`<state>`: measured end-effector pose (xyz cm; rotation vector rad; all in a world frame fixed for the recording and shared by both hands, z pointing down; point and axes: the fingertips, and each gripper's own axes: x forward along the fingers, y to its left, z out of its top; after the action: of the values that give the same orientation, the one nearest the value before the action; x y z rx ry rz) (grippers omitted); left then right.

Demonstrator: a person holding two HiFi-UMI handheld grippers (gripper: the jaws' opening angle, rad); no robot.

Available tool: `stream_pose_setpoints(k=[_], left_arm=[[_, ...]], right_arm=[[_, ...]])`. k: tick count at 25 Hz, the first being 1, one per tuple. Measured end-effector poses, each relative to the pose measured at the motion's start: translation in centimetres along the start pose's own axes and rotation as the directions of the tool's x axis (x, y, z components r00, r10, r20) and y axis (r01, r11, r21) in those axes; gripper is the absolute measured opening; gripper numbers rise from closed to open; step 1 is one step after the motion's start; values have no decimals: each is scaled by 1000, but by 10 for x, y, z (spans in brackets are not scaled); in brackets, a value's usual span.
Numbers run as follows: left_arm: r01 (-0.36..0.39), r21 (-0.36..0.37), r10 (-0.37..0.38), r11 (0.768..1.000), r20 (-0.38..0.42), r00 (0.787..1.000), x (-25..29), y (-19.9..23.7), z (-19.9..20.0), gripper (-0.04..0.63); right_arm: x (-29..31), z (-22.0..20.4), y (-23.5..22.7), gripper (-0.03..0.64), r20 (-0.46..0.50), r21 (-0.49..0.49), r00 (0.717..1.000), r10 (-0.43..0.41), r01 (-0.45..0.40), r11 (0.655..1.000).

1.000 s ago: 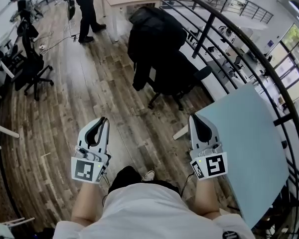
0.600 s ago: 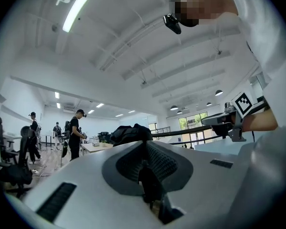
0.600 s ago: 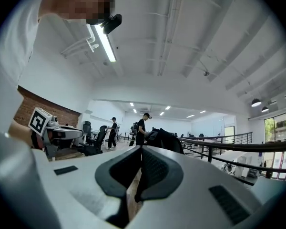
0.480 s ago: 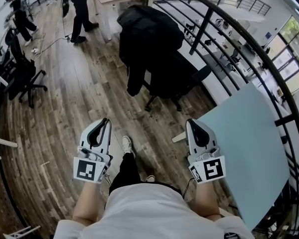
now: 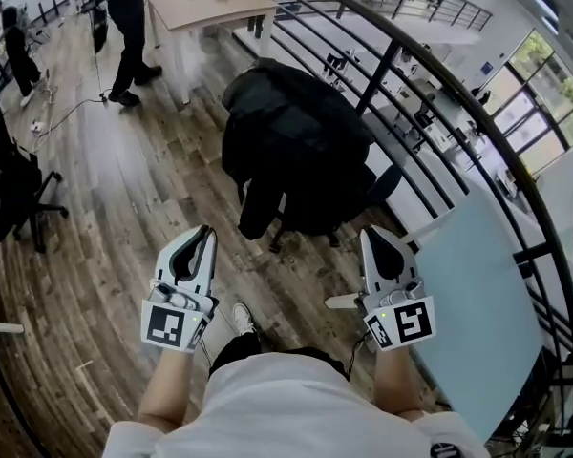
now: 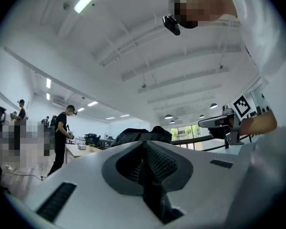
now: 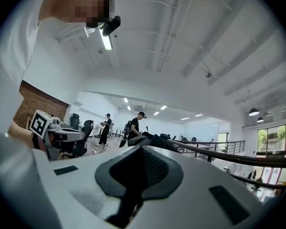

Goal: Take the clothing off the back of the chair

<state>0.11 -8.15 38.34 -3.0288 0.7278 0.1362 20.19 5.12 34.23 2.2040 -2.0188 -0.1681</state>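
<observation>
A black jacket (image 5: pixel 291 136) hangs over the back of a black office chair (image 5: pixel 374 191) beside the curved railing, straight ahead of me. Its top shows above the jaws in the left gripper view as a dark hump (image 6: pixel 138 133), and in the right gripper view as a dark shape (image 7: pixel 150 139). My left gripper (image 5: pixel 197 241) is held level, jaws shut and empty, short of the jacket's hanging sleeve. My right gripper (image 5: pixel 377 242) is level too, shut and empty, near the chair's seat side.
A black curved railing (image 5: pixel 430 74) runs along the right. A pale blue table (image 5: pixel 477 294) stands at my right. A wooden desk (image 5: pixel 205 3) with a standing person (image 5: pixel 124 27) is beyond the chair. Other office chairs (image 5: pixel 19 189) stand at the left on the wood floor.
Both grippers and I have advanced toward the chair; the jacket now sits closer and lower in the head view. Both grippers stayed shut.
</observation>
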Motion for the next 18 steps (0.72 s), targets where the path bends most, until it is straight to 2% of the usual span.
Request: stream_pose_setpoints(k=[7,11,14,18], left_arm=[[68,-59,-68,996,14,998,46,30,-8,43],[93,-55,-94,994,-16,995,67,40,-18,43],[87,-28,-88,996,-21,996,83,45,-10,43],[41,-5,-41,999,-13,999,104,51,2,43]], right_arm=[[54,11,-4,20,2,-39,1000,-24,24,999],[78,10,-16,20,13,-24,999,-32,32,999],[87,18,-35,20,42,7,999,-33,33,999],[104,29,-64,21,86,16,996,-14,13,1000]])
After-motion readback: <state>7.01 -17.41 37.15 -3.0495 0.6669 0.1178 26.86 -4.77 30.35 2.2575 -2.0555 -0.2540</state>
